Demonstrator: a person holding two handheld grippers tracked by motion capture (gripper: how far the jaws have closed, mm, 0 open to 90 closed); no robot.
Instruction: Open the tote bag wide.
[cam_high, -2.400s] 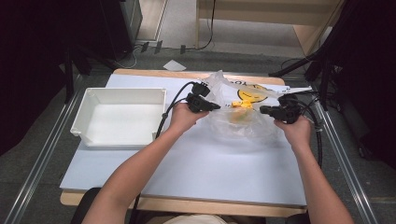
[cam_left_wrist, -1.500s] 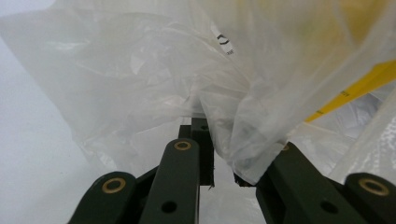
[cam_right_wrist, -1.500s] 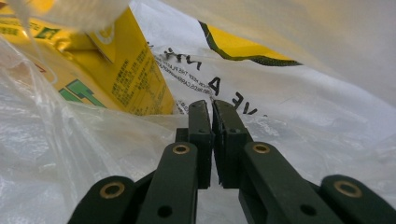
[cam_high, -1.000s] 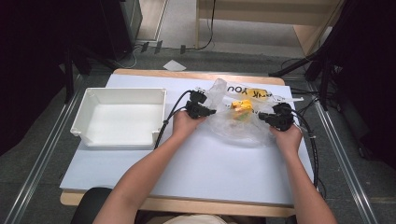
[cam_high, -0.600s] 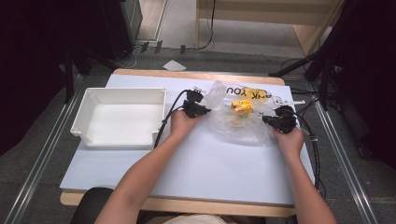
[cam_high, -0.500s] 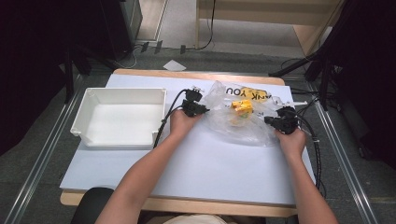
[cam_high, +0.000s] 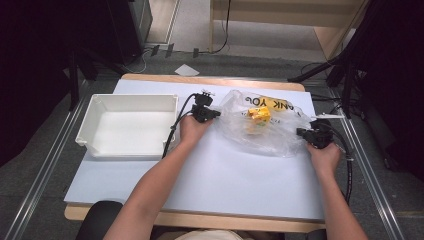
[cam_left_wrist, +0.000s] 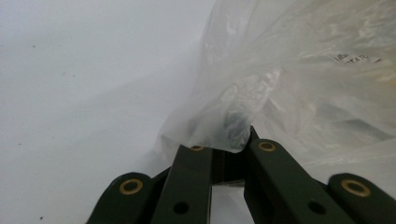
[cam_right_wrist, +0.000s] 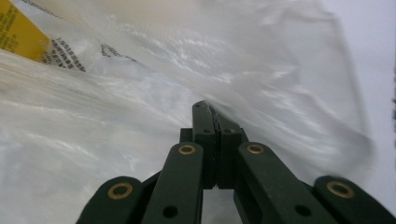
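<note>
While the plastic bag (cam_high: 260, 127) lies spread on the white counter (cam_high: 210, 180) between the two hands, each gripper pinches one end of it. The left gripper (cam_high: 212, 114) sits at the bag's 9 o'clock edge in the high view; the right gripper (cam_high: 302, 133) sits at its 4 o'clock edge. The bag's long axis therefore runs roughly from 10 o'clock to 4 o'clock across the counter, from one pair of jaws to the other.

In the left gripper view, the jaws have just been closing, and a fold of clear film (cam_left_wrist: 219, 126) is clamped between them. In the right gripper view, the jaws stand fully closed with a thin edge of the bag (cam_right_wrist: 219, 116) caught at their tips (the film trails off to the upper right of that view).

Inside the bag, a yellow carton (cam_high: 259, 115) rests near the middle, toward 12 o'clock, about midway between the two hands. A yellow printed patch (cam_high: 272, 104) shows on the film just beyond it.

A white bin (cam_high: 127, 125) stands at 9 o'clock from the left gripper, just beside that hand and well apart from the right one. The left hand is thus the nearer to it. Nothing lies on the counter between bag and bin; the left gripper's black cable (cam_high: 175, 130) runs along the bin's near wall and could snag during a move toward it.
</note>
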